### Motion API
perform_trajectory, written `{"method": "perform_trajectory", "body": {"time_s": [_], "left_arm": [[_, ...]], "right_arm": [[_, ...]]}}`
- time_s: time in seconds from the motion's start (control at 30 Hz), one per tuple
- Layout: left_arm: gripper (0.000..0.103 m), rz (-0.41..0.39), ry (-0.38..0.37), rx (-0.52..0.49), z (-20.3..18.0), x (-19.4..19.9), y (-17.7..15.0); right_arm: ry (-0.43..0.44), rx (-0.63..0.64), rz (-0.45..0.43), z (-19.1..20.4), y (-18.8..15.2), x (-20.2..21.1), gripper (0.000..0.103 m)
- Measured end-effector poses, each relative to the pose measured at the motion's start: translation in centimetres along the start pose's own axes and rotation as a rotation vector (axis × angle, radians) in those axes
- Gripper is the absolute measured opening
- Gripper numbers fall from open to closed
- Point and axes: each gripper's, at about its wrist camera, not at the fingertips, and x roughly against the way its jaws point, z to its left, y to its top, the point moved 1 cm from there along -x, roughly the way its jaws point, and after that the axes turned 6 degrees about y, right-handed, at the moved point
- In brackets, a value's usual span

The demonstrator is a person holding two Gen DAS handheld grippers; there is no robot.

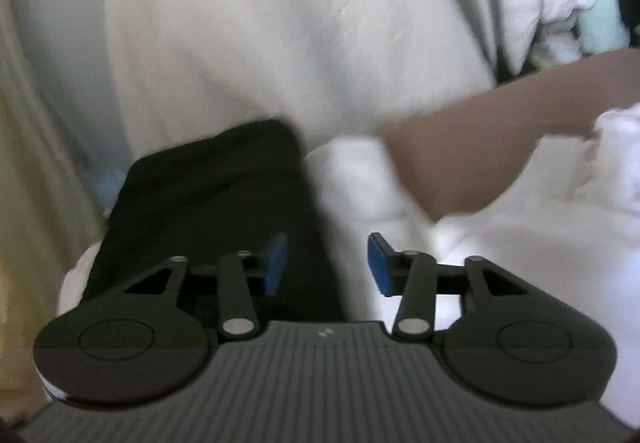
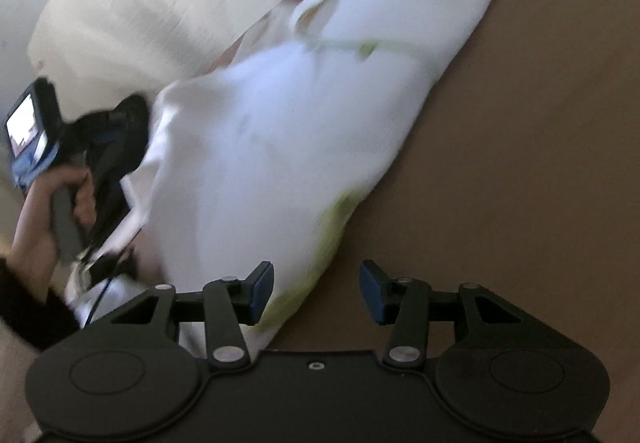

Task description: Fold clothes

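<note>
Step in hand: setting up the next fold, by my reading. Both tools are coming in on the cloth and nothing is gripped yet.
Left gripper (image 1: 327, 263): low centre of the left wrist view, blue pads apart and nothing between them. Under it lie a black folded cloth and white fabric.
Black garment (image 1: 216, 203): dark, soft and rectangular, lower left of centre in the left wrist view, lying on the white fabric, its far edge blurred.
White garment (image 2: 280, 147): a thin, pale cloth with yellow-green trim, running from upper right to lower centre of the right wrist view across the brown tabletop (image 2: 540, 163). This is the piece to be folded.
Right gripper (image 2: 316, 291): bottom centre of the right wrist view, jaws parted and empty. The trimmed near end of the white garment lies just by its left pad; contact I cannot tell.
Other hand: at the left edge of the right wrist view a hand (image 2: 60, 199) holds the other tool at the cloth's far-left end.
Background: a cream pillow (image 2: 132, 15) in the upper left.
Next move, as I judge it: close each pair of pads on an edge or corner of the white garment, then lift and carry it over evenly.
Watch for: thin fabric slipping, or a pinch through two layers.
</note>
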Motion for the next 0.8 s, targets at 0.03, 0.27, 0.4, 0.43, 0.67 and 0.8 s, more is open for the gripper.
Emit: {"method": "perform_trajectory", "body": {"time_s": [0.03, 0.27, 0.4, 0.43, 0.67, 0.8], "left_arm": [[0.047, 0.069, -0.069, 0.010, 0.9, -0.3, -0.2], [0.054, 0.347, -0.497, 0.141, 3.6, -1.0, -3.5], [0.059, 0.429, -0.515, 0.274, 3.9, -1.2, -5.5], [0.066, 0.463, -0.522, 0.333, 3.9, -1.1, -6.3], [0.078, 0.469, -0.620, 0.367, 4.0, 3.0, -8.9], [0.084, 0.525, -0.639, 0.281, 2.2, 3.9, -11.0]], "right_arm": [[0.027, -0.023, 0.022, 0.1, -0.7, -0.2, 0.055], [0.125, -0.163, -0.069, -0.5, -3.6, -2.7, 0.066], [0.183, -0.101, -0.096, 0.8, -2.3, -5.5, 0.012], [0.181, -0.094, -0.101, 1.3, -1.9, -5.4, 0.011], [-0.043, 0.116, -0.178, 6.1, -0.2, 6.1, 0.011], [-0.165, 0.115, -0.176, 3.9, -1.8, 8.0, 0.011]]}}
